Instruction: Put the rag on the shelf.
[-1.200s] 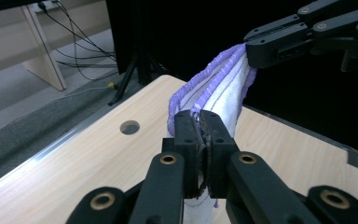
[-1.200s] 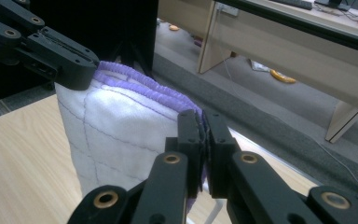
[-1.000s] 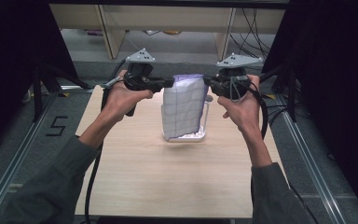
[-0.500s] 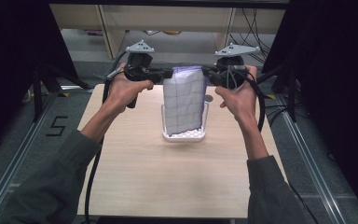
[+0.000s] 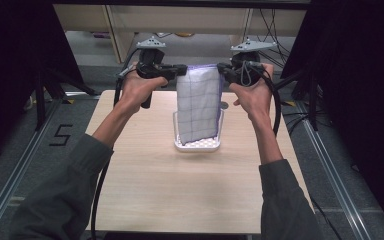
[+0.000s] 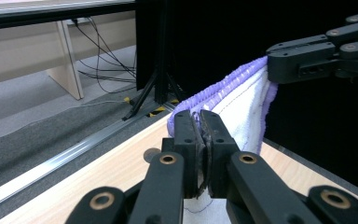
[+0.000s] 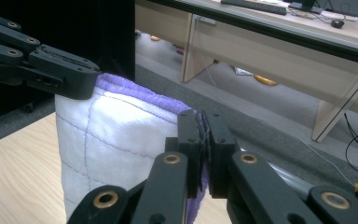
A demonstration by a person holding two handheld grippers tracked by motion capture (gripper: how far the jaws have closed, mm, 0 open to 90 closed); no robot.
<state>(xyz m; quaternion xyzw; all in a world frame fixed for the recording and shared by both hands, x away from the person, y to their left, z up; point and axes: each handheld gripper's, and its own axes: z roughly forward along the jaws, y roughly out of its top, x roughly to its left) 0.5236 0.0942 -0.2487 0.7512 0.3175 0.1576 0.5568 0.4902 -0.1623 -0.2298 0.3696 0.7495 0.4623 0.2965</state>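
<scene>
Your left gripper is clamped on the towel's top left corner, and your right gripper is clamped on its top right corner. The towel hangs stretched between them at the upper centre of the high view, its lower end inside the white basket on the table.

I see the cloth's lower end hiding the tray's inside, its bottom cut off in my gripper views, my jaws covering the pinched corners, sleeves cropped below.
</scene>
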